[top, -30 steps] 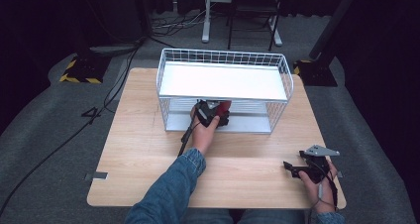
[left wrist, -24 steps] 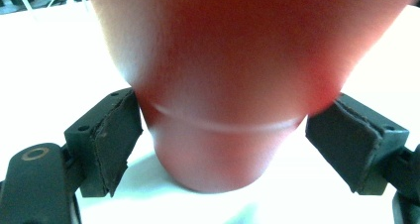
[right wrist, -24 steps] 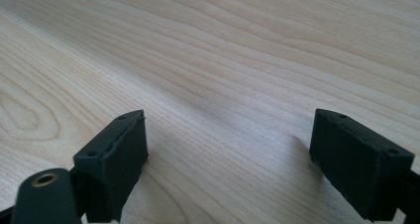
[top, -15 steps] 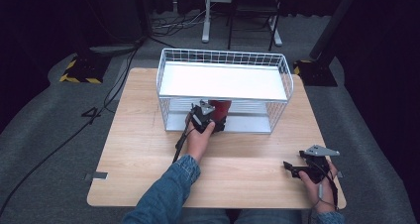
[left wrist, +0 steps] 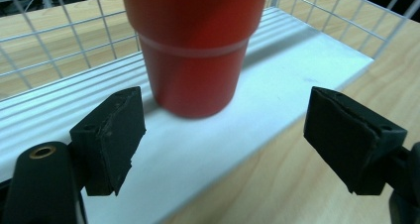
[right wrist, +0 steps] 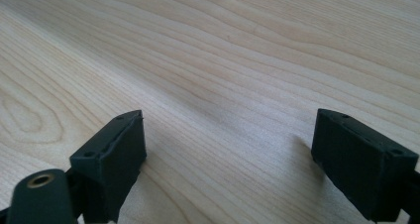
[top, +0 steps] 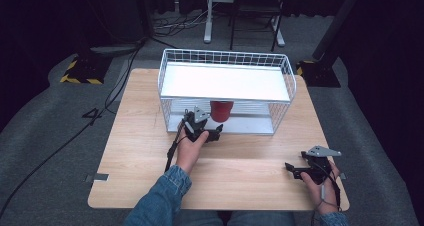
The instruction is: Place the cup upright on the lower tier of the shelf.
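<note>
A red cup (top: 221, 110) stands upright on the white lower shelf (top: 250, 124) of a white wire rack (top: 226, 61). In the left gripper view the red cup (left wrist: 193, 40) rises just beyond the jaws, which stand wide apart and clear of it. My left gripper (top: 212, 132) is open at the rack's front edge, a little nearer than the cup. My right gripper (top: 294, 170) rests open low over the bare wooden table (top: 135, 121) near its front right corner, with nothing between its jaws.
The rack's white upper shelf (top: 225, 82) covers the cup from above. Black cables (top: 115, 93) run off the table's left side over grey carpet. A small grey bracket (top: 95, 177) sticks out at the table's front left corner.
My left gripper has let go of the red cup and drawn back toward me. The cup stays on the lower shelf. The right gripper has not moved.
</note>
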### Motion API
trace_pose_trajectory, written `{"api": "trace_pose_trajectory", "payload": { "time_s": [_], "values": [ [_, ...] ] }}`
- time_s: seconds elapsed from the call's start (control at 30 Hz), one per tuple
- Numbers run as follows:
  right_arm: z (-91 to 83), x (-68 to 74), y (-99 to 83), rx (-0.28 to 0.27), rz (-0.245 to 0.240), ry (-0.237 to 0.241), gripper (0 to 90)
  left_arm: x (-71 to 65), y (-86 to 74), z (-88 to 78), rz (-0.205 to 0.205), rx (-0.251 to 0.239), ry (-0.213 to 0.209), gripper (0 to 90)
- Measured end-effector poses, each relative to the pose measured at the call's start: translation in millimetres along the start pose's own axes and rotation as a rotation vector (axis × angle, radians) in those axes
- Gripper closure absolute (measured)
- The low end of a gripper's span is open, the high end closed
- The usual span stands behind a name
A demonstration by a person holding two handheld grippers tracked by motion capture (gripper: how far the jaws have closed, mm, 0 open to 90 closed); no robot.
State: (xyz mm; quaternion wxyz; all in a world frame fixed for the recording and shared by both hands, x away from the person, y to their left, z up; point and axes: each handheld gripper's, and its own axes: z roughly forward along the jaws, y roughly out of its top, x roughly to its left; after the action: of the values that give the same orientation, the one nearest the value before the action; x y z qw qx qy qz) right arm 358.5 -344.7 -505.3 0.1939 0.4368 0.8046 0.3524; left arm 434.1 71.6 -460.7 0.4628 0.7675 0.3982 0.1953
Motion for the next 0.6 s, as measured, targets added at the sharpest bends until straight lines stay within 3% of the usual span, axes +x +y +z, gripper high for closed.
{"api": "trace_pose_trajectory", "payload": {
  "time_s": [0.3,0.47,0.6],
  "values": [
    [1.5,5.4,1.4,0.000,-0.013,0.017,13.9,-1.3,-7.4,-33.1,-0.007,-0.016,-0.013,15.9],
    [6.0,10.3,5.7,0.001,-0.032,0.033,13.9,-3.2,-8.1,-56.3,0.041,-0.001,-0.011,15.5],
    [10.1,13.3,9.3,0.000,-0.041,0.046,13.9,-2.1,-9.8,-72.3,0.050,0.001,-0.014,15.5]
  ]
}}
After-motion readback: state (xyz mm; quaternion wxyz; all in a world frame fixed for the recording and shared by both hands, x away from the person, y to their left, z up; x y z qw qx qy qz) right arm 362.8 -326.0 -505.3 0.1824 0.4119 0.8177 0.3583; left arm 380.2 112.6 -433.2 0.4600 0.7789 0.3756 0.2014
